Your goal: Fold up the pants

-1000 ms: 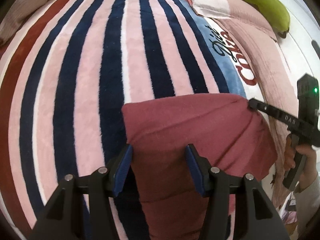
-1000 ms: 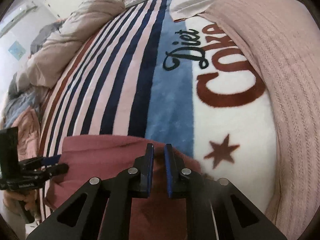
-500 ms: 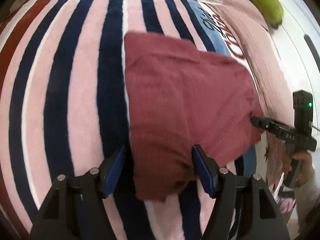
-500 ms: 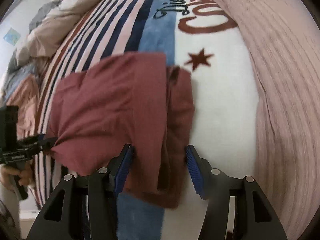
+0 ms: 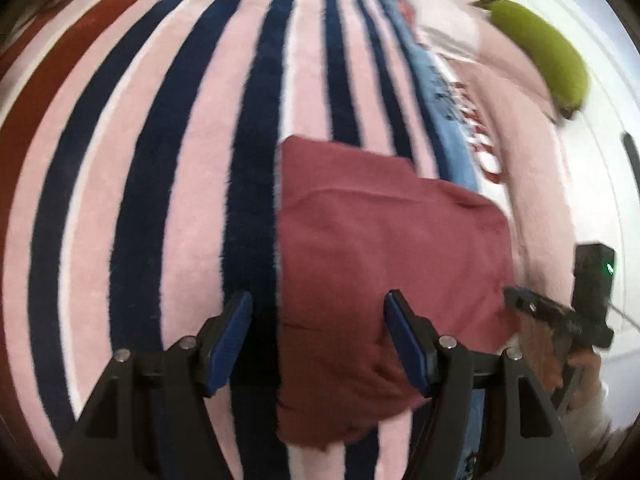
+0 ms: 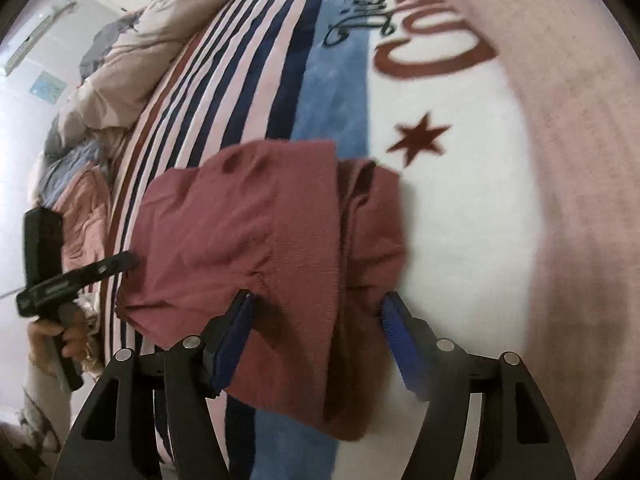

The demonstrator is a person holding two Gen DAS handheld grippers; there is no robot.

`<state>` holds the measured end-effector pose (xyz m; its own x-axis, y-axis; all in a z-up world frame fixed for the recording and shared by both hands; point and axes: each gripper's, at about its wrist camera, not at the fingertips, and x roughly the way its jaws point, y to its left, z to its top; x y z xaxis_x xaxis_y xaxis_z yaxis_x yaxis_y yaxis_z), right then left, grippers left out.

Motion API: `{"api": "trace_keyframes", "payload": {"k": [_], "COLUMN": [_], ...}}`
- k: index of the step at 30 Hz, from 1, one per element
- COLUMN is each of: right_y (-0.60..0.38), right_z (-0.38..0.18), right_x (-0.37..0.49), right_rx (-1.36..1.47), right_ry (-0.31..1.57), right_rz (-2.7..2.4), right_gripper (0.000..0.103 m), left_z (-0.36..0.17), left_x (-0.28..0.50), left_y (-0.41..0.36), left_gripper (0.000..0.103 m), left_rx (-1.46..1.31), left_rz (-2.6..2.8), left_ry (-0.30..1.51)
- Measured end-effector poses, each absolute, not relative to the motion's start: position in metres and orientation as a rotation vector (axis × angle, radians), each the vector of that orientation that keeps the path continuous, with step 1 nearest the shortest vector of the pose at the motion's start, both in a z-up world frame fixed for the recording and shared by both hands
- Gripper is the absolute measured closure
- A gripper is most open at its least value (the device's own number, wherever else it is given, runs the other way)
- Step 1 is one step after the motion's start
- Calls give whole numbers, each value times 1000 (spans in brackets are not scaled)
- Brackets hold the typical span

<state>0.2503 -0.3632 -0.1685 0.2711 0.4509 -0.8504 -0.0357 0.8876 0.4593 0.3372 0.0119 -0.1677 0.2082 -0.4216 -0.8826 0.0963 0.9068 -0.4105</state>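
- A plush blanket [image 5: 168, 184] striped pink, navy and dark red covered the bed beneath the gripper
- Ahead to the right ran its blue band [image 6: 332, 92], then white with red lettering and a star [image 6: 418, 138]
- A pink knitted cover [image 6: 568, 128] lay farther right
- A rumpled beige duvet [image 6: 152, 52] was heaped far left, against pale walls [image 6: 36, 12]

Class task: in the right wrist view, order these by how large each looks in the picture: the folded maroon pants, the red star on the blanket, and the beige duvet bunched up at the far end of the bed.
1. Folded maroon pants, though nearest the camera.
2. Beige duvet, far off, so shrunk.
3. Red star, clearly smallest.
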Motion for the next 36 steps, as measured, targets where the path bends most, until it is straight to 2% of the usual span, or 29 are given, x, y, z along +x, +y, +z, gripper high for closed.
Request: {"api": "trace_keyframes", "payload": {"k": [2,3,5,7,10,20,36], "right_y": [-359,-358,-359,-355,-349,-335,-211], "right_z": [-171,-172,-174,-176,-172,-115,-34], "right_x": [248,249,246,247,244,229,182], "right_rx": [352,346,349,336,340,316,220], "right_ry": [1241,1236,1231,1236,1217,1110,1062], "right_rz": [353,358,378,384,388,409,487], "right_gripper": [41,42,55,74,87,89,89], "left_z": [-174,-176,-180,-178,-167,-106,-16], "left_x": [336,334,332,329,325,303,225], "left_y": [10,9,2,-1,-1,12,141], "left_gripper": [41,46,64,74,84,85,85], "left_rx": [-307,-322,-345,-353,-356,-320,-335], "left_rz": [-361,-350,-351,-331,-317,-322,-280], "left_ry": [1303,1298,1296,1298,1282,1156,1066]}}
